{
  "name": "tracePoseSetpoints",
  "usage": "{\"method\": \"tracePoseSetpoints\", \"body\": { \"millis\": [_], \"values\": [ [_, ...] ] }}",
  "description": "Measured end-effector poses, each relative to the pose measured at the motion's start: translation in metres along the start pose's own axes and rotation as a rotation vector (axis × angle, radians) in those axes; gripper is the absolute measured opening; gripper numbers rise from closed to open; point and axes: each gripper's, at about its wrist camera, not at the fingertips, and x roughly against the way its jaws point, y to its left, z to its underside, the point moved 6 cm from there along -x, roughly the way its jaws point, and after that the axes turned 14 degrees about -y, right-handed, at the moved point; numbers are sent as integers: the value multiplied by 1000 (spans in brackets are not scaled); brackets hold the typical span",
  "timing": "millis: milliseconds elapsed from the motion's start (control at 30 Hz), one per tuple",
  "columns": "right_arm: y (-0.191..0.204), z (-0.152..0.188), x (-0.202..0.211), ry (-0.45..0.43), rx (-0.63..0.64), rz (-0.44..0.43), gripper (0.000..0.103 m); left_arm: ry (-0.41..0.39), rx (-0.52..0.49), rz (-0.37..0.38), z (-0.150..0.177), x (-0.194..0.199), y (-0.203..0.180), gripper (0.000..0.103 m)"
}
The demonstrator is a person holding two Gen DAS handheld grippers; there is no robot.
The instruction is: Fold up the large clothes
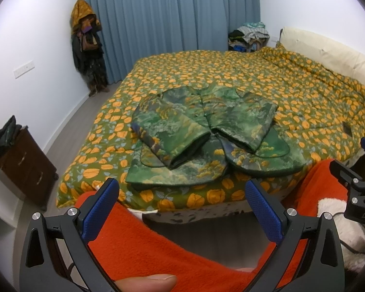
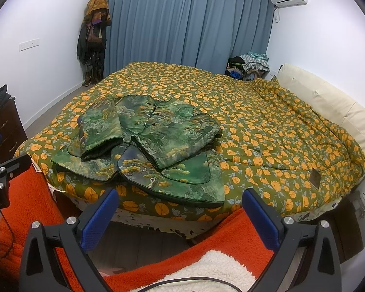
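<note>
Both tongs wide and empty, held back from the bed.

The jacket point(image 1: 206, 131) lies near the bed's point(image 1: 304, 92) close edge, sleeves crossed over the front, hem nearest. The left tongs point(image 1: 182, 209) and right tongs point(image 2: 180, 215) would do well, by this judgement, to pinch the two hem corners together, lift evenly, and carry the hem up to the collar, keeping the sleeves tucked.

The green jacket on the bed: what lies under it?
The green jacket lies on the orange-flowered quilt, with both sleeves folded over its front. Whatever is between jacket and quilt is covered and cannot be seen.
</note>
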Motion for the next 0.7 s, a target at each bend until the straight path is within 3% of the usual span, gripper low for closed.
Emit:
{"method": "tracePoseSetpoints", "body": {
  "millis": [700],
  "values": [
    [4, 9, -2, 9, 3, -5, 103, 1, -6, -3, 1, -3, 3, 103]
  ]
}}
